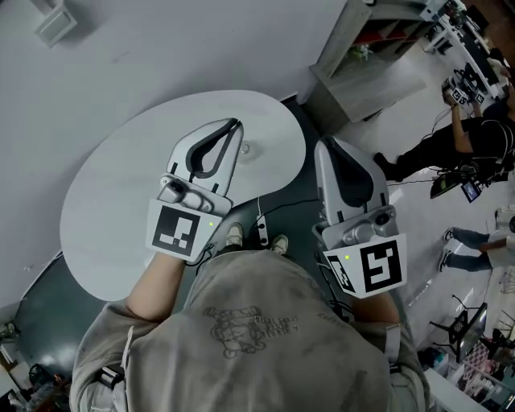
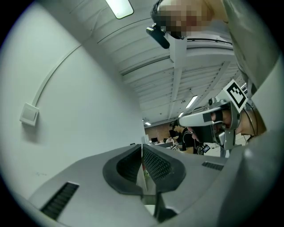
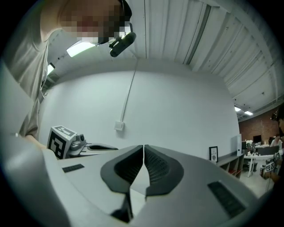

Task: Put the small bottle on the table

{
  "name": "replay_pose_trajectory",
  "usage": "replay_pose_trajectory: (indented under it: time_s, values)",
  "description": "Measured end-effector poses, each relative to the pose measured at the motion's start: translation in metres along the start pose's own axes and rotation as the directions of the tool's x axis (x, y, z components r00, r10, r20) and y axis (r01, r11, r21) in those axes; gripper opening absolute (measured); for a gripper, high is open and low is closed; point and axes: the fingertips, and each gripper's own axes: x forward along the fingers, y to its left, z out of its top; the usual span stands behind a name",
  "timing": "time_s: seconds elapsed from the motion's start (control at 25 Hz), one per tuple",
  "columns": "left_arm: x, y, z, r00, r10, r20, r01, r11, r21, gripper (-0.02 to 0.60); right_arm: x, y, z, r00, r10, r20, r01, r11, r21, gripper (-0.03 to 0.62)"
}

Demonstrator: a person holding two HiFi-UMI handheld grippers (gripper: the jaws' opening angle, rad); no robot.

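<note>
Hovering over the round white desk (image 1: 105, 201) near its far edge, left tool (image 1: 234, 126) closed, empty; right tool (image 1: 323, 148) closed, empty, off the right edge; grey floor (image 1: 161, 48) beyond.

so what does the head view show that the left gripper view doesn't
Only the head view: the round white table and the person's pale shoes. Only the left gripper view: the white wall switch box and the rectangular ceiling light. Both: the right gripper with its marker cube, and the left gripper, tongs shut.
</note>
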Motion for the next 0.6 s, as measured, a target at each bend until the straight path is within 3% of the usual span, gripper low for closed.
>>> replay_pose_trajectory:
  time_s: [0.12,0.32,0.48,0.6]
  values:
    - [-0.008,-0.007,-0.003,1.0,0.005,-0.016,-0.005,1.0,0.015,0.025,-0.009,0.005,-0.003,1.0,0.024,-0.009,-0.024,0.998,0.061,0.031]
    - [-0.022,-0.008,-0.009,0.999,0.03,-0.041,-0.03,0.999,-0.01,0.025,-0.016,0.01,-0.016,0.997,0.056,-0.047,-0.053,0.996,0.067,0.031]
    - [-0.029,-0.016,-0.019,0.996,0.017,-0.091,-0.01,0.997,0.077,0.021,-0.02,0.011,-0.029,0.995,0.063,-0.078,-0.057,0.996,0.073,0.031]
    - [-0.03,-0.019,-0.021,0.994,0.02,-0.103,-0.011,0.996,0.084,0.02,-0.022,0.012,-0.038,0.994,0.068,-0.089,-0.061,0.995,0.082,0.031]
